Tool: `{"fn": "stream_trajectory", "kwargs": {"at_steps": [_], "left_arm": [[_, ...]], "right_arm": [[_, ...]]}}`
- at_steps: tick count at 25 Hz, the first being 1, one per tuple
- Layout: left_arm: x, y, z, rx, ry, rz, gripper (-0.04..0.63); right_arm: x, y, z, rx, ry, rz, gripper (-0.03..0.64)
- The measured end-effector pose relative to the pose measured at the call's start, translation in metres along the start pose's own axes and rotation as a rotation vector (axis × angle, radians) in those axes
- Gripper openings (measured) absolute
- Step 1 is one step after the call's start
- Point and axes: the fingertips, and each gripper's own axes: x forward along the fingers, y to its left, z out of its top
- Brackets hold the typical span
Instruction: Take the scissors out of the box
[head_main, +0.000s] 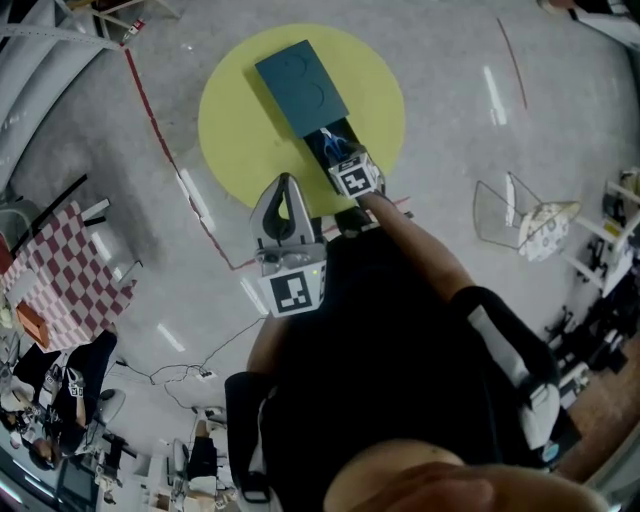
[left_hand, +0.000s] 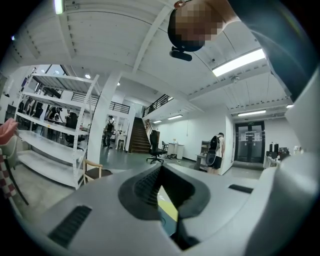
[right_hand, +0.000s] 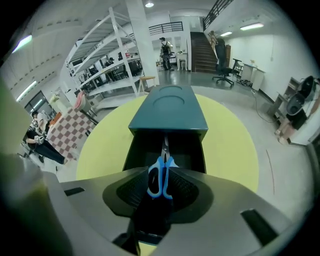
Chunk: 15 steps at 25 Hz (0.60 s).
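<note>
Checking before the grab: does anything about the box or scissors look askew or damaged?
Nothing stands out. The box sits on the yellow circle with its drawer open; the scissors lie straight inside, handles between the right gripper's open jaws.

On my screen the scissors (right_hand: 161, 181) have glossy blue plastic handles and bare, shiny metal blades, and the box (right_hand: 170, 112) has a smooth, matt dark-teal skin; I cannot tell whether it is card or plastic. The right gripper (right_hand: 160, 187) has a matt grey plastic shell and dark ribbed pads (right_hand: 131, 189) that look rubbery. The yellow mat (right_hand: 225, 145) is matt, and the grey floor (head_main: 450, 60) is polished enough to mirror the lights.
</note>
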Motion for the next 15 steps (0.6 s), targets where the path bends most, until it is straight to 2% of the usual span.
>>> {"fn": "stream_trajectory", "kwargs": {"at_steps": [10,15], "left_arm": [[0.007,0.013,-0.006,-0.012,0.028,0.017,-0.003],[0.011,0.016,-0.008,-0.019,0.034,0.02,-0.003]], "right_arm": [[0.025,-0.003,-0.01,0.024,0.077,-0.014,0.104],[0.032,-0.007,-0.013,0.001,0.11,-0.041,0.104]]}}
